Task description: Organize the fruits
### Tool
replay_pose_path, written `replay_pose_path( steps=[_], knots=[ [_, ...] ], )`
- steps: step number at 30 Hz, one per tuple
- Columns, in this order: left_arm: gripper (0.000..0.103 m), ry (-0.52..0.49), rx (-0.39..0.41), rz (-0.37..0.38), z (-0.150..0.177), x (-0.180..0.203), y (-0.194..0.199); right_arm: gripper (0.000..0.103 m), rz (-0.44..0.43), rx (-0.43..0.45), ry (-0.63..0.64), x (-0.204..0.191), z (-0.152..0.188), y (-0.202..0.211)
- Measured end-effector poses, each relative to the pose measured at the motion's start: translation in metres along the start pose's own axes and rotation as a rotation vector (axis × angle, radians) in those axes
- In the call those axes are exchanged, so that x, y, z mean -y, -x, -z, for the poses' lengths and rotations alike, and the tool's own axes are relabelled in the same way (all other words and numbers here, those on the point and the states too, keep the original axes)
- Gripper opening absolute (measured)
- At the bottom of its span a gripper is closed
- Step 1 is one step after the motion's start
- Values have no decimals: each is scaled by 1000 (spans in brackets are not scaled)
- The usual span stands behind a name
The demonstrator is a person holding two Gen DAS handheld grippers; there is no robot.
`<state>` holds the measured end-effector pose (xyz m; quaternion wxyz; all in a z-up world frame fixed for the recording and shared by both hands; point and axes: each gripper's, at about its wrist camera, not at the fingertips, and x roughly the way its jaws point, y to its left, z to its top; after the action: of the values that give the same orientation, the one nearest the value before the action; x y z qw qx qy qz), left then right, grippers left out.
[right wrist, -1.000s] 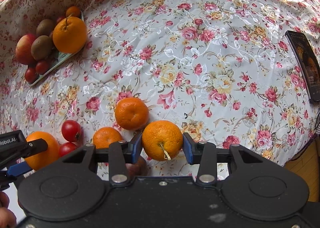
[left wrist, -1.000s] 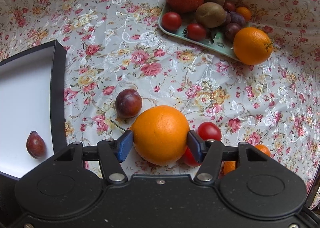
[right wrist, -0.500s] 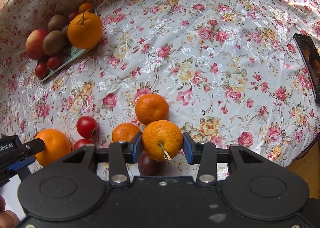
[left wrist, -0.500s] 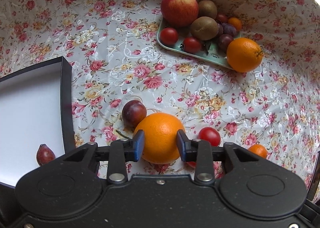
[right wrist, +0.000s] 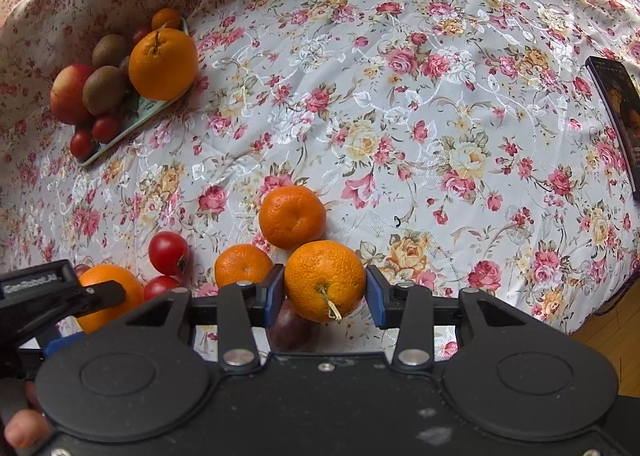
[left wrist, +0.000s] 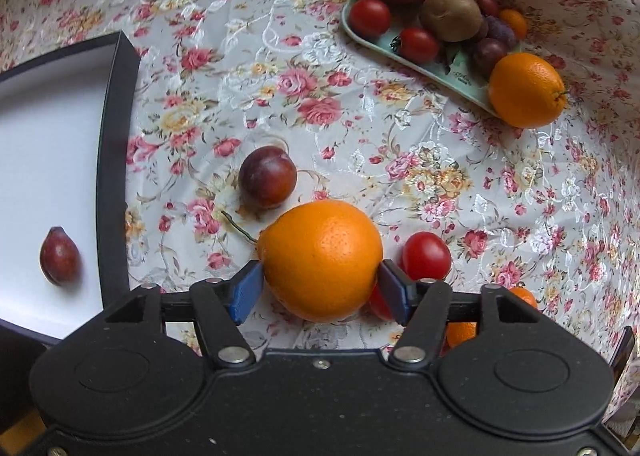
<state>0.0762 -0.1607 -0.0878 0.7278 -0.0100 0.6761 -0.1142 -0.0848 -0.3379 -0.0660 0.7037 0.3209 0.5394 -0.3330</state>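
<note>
The large orange [left wrist: 320,260] sits clamped between the jaws of the left gripper [left wrist: 320,288], near the bench's front edge; the black-rimmed tray [left wrist: 110,176] lies directly to its left, so the carry goes sideways. The right gripper [right wrist: 324,292] holds a stemmed mandarin [right wrist: 325,280] between closed jaws.

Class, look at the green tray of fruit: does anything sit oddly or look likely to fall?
Yes. The large orange sits at the corner of the crowded green rectangular tray, overhanging its rim toward the floral tablecloth, so it may roll off.
</note>
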Motion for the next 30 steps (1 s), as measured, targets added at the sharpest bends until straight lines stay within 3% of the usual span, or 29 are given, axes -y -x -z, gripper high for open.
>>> replay_pose_path(
  steps=[10, 20, 25, 26, 28, 29, 30],
  knots=[
    [68, 11, -12, -68, 1, 10, -14, 43, -11, 13, -31, 21, -5, 6],
    [63, -44, 62, -31, 5, 13, 4, 43, -23, 18, -30, 14, -2, 12],
    [58, -108, 147, -39, 8, 16, 23, 43, -32, 15, -20, 3, -1, 14],
    [53, -118, 167, -32, 8, 15, 29, 43, -34, 12, -18, -1, 0, 14],
    [26, -138, 208, -11, 8, 12, 39, 43, -36, 14, -9, -8, 2, 15],
    [1, -149, 218, 0, 7, 11, 43, 43, -36, 16, -2, -12, 3, 15],
    [3, -152, 217, 1, 7, 10, 43, 43, -37, 18, 7, -16, 4, 15]
  ],
)
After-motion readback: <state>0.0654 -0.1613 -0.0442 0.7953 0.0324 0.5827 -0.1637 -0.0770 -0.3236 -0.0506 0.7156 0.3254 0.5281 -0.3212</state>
